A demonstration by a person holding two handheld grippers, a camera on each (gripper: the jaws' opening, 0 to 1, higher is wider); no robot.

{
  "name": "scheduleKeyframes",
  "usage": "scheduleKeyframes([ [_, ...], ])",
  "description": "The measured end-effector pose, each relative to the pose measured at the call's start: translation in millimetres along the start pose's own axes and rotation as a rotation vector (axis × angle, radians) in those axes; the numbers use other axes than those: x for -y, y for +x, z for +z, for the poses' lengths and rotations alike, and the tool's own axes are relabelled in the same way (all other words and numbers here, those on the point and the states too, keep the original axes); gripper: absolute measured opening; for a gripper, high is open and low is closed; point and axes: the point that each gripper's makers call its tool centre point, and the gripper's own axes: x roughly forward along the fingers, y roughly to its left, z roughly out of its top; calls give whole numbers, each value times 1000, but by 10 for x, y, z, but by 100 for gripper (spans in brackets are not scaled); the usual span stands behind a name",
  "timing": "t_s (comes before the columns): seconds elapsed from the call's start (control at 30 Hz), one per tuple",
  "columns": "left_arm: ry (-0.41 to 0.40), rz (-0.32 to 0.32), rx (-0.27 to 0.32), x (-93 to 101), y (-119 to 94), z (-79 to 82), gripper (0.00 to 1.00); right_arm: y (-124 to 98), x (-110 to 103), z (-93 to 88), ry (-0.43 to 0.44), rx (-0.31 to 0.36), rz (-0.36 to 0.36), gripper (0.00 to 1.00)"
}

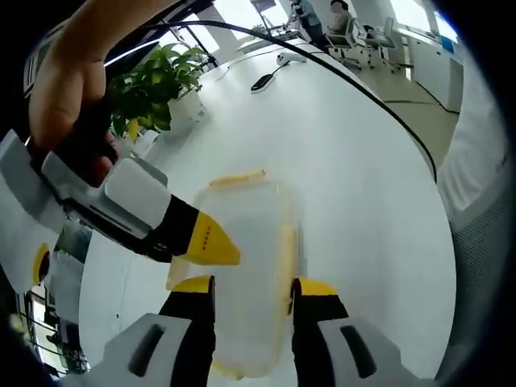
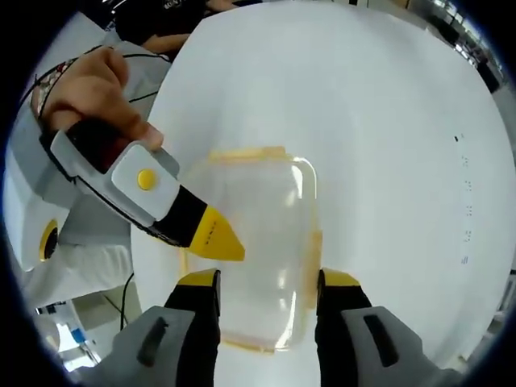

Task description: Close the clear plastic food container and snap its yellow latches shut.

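Note:
The clear plastic food container (image 1: 250, 242) lies flat on the white table (image 1: 363, 185) with its lid on. Yellow latches show at its far end (image 1: 238, 177) and along its right side (image 1: 286, 258). My left gripper (image 1: 251, 294) is open, its jaws straddling the container's near end from above. The right gripper (image 1: 214, 242) comes in from the left, its yellow tip at the container's left edge. In the right gripper view the container (image 2: 258, 242) sits between the open jaws of my right gripper (image 2: 266, 282), and the left gripper (image 2: 218, 238) touches its left rim.
A potted plant (image 1: 149, 89) stands at the table's far left, with a black cable (image 1: 339, 72) and a dark device (image 1: 262, 82) beyond. Office chairs (image 1: 355, 36) stand behind the table. The person's white sleeve (image 2: 72, 242) lies left of the table (image 2: 387, 161).

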Motion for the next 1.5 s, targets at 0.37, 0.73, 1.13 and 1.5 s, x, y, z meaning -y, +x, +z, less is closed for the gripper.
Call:
scheduleKeyframes([
  [0.37, -9, 12, 3, 3, 2, 2, 32, -30, -48, -36, -7, 61, -10, 44],
  [0.73, -31, -12, 28, -3, -5, 2, 32, -62, -42, -16, -36, 116, -77, 44],
  [1.13, -40, -12, 25, 0, -16, 11, 34, -121, -29, -54, 49, 203, -190, 44],
  [1.5, -28, -28, 5, 37, 0, -27, 48, -136, -49, -62, 82, 296, -240, 43],
])
